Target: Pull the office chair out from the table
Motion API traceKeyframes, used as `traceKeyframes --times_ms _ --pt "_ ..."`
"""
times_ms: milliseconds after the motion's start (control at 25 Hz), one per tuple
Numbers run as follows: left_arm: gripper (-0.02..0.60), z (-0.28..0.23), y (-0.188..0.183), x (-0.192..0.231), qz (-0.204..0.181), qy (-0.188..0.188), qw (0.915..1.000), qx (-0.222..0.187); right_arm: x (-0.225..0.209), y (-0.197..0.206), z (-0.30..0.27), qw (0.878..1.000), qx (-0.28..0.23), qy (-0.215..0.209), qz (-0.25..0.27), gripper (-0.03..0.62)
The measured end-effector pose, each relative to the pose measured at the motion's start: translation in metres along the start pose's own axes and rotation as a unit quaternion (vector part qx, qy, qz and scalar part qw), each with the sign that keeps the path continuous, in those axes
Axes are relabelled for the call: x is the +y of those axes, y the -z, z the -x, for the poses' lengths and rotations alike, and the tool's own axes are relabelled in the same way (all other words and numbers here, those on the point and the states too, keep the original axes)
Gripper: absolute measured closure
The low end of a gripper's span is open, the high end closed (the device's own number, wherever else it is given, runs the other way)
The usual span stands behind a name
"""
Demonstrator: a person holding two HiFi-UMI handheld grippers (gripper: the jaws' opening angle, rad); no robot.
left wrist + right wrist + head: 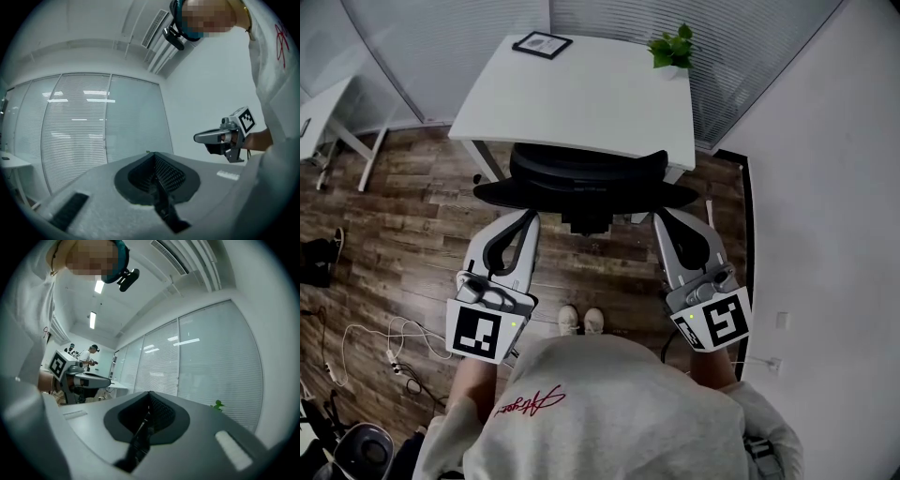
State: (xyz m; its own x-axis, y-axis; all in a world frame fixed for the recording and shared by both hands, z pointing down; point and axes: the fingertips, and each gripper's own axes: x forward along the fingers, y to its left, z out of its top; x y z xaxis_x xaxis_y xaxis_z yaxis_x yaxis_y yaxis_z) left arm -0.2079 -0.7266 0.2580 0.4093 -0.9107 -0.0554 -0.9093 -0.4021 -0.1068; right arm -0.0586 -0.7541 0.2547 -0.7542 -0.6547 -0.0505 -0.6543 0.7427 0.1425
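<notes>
The task looks not begun. The white table (581,94) stands at the top of the head view on the wooden floor (412,206), and the black chair (586,173) is still pushed in at the table's near edge, with its seat hidden under the top. Only the backrest and the wide dark part below it come out toward the person. The whole pull is therefore left to do: first a hold on the backrest, then drawing the chair back toward the person's feet. The chair faces the table, away from the person, so its back is turned to the person. The long axis of the backrest runs from left to right across the head view, parallel to the near edge of the table. The left gripper (528,217) is just behind the left end of the backrest, and the right gripper (661,217) just behind the right end. I cannot tell if either one touches the chair. In each gripper view the jaws are pressed together with nothing between them, so neither gripper holds anything. On the far part of the table stand a small plant (672,47) and a dark frame (542,44), well apart from each other.
</notes>
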Motion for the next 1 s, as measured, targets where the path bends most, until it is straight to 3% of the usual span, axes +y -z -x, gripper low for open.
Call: traceKeyframes --times_ms 160,360,480,560,760,1000 --pt "0.566 -0.005 0.015 -0.005 -0.024 0.03 0.9985 0.039 0.006 0.008 -0.002 0.999 0.008 -0.026 0.018 0.588" --pt "0.508 -0.006 0.033 -0.009 -0.07 0.073 0.9918 0.077 0.02 0.024 -0.013 0.996 0.032 -0.072 0.049 0.501" --pt "0.455 -0.005 0.052 -0.016 -0.121 0.109 0.9785 0.126 0.034 0.05 -0.015 0.981 0.093 -0.123 0.121 0.418" --pt "0.44 -0.005 0.06 -0.018 -0.135 0.118 0.9738 0.139 0.039 0.068 -0.015 0.968 0.138 -0.141 0.158 0.393" --pt "0.414 -0.007 0.079 -0.016 -0.147 0.126 0.9676 0.163 0.04 0.091 -0.023 0.954 0.171 -0.152 0.195 0.369" --pt "0.373 -0.013 0.123 -0.006 -0.171 0.138 0.9522 0.213 0.033 0.129 -0.033 0.935 0.22 -0.167 0.222 0.332"
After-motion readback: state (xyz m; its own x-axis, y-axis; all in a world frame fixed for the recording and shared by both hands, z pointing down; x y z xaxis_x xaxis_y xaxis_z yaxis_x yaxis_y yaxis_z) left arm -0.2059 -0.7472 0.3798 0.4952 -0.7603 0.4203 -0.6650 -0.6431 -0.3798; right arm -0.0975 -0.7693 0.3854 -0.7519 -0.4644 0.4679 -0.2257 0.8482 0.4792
